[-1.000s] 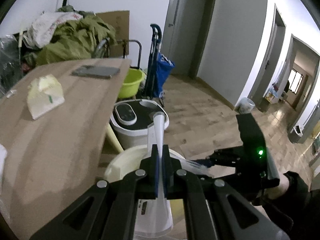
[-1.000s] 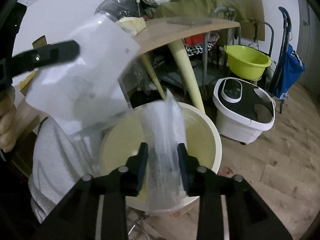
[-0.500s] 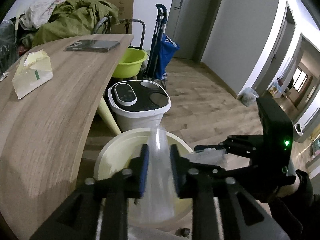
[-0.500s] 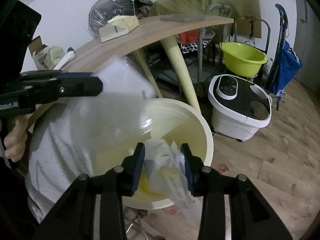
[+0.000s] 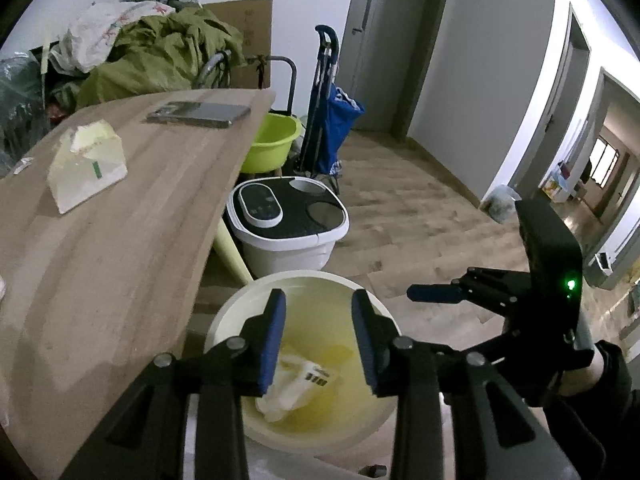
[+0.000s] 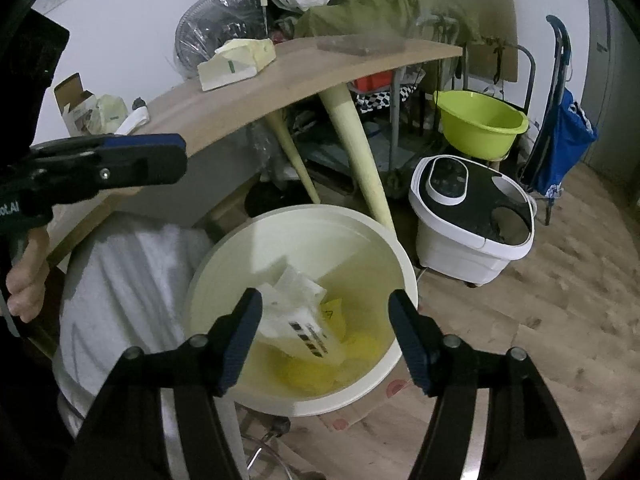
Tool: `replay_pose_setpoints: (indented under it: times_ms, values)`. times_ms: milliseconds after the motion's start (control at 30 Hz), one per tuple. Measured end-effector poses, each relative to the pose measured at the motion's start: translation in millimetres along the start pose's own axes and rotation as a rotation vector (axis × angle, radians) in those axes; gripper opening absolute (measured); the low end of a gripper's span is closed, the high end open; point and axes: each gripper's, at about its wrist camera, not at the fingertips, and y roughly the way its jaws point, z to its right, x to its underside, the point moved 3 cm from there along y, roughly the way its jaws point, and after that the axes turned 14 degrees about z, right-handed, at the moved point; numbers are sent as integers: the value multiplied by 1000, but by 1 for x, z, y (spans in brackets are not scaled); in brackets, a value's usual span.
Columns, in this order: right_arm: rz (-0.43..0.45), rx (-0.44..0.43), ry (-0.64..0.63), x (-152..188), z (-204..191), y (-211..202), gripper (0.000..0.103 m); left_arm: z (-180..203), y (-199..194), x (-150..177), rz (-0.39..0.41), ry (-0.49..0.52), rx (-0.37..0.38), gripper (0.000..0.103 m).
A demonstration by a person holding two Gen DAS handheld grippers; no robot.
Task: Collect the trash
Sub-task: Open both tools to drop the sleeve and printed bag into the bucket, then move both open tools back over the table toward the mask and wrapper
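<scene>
Wooden table (image 5: 120,248) beside cream bin (image 6: 304,404), wood-plank floor (image 5: 400,216) apparently

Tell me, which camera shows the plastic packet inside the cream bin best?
The right wrist view: the packet lies in full sight between the opening, empty jaws. In the left wrist view, a finger hides part of it.

My left gripper (image 5: 318,334) and right gripper (image 6: 326,334) both point steeply down, jaws opening with nothing pinched between them. A bare hand (image 6: 26,280) grips the left handle.
</scene>
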Motion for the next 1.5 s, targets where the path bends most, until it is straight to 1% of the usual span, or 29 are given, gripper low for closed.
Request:
replay_pose_setpoints:
  times_ms: [233,400,533,633,667,733,900,967,1033,1133,1500]
  values:
    - [14,0,-34,-11,-11,-6,64,-11,-27,-8,57,8,-41,34]
    - [39,-6,-69,-25,-23,-14,64,-24,-48,-11,98,-11,-69,34]
    - [48,0,-101,-36,-34,-17,64,-34,-63,-10,115,-19,-91,34]
    - [57,-3,-121,-46,-43,-18,64,-45,-75,-7,128,-33,-126,34]
    - [60,-6,-129,-49,-47,-18,64,-49,-80,-6,132,-38,-134,35]
    - [68,-13,-146,-56,-54,-18,64,-58,-88,-4,143,-54,-157,40]
    - [91,-50,-188,-76,-79,-16,64,-77,-111,3,165,-89,-224,43]
    - [100,-66,-201,-83,-89,-14,66,-85,-120,5,175,-106,-252,46]
    - [111,-88,-216,-90,-101,-12,68,-94,-129,6,182,-123,-281,54]
    - [119,-119,-237,-98,-117,-5,68,-110,-143,10,201,-153,-327,58]
    - [116,-227,-307,-119,-172,28,68,-167,-197,31,236,-240,-489,60]
